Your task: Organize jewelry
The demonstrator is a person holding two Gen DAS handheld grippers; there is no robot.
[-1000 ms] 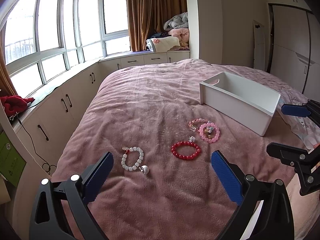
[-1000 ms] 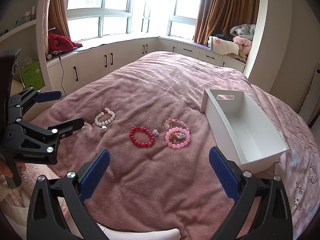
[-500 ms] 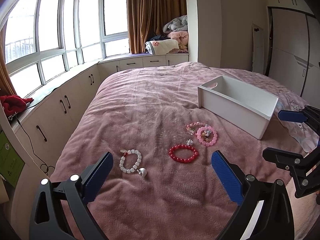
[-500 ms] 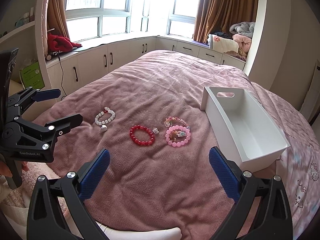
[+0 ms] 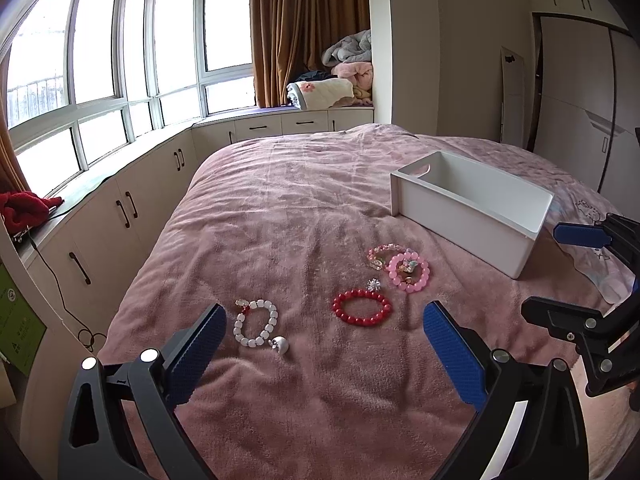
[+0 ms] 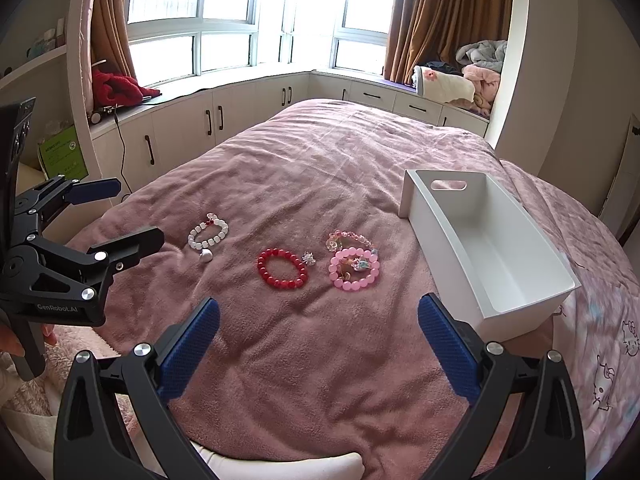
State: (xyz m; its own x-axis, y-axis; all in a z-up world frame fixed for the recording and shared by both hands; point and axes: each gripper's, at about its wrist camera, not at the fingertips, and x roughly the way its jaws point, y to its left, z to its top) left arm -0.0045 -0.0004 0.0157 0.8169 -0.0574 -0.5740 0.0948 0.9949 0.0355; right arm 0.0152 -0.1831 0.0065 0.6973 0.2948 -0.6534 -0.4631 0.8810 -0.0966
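Observation:
Several bead bracelets lie on a pink blanket: a white one with a silver charm, a red one, a pink one, and a pale multicolour one just behind it. A white empty bin stands to their right. My left gripper is open and empty, above the blanket before the bracelets. My right gripper is open and empty too.
The bed is flanked by low white cabinets under bay windows on the left and far side. Folded blankets sit on the window seat. A wardrobe stands at right. A red cloth lies on the sill.
Both views have shifted slightly: the bracelets and bin sit a little lower and nearer the left gripper's fingers. Both grippers stay open; nothing on the bed has moved.

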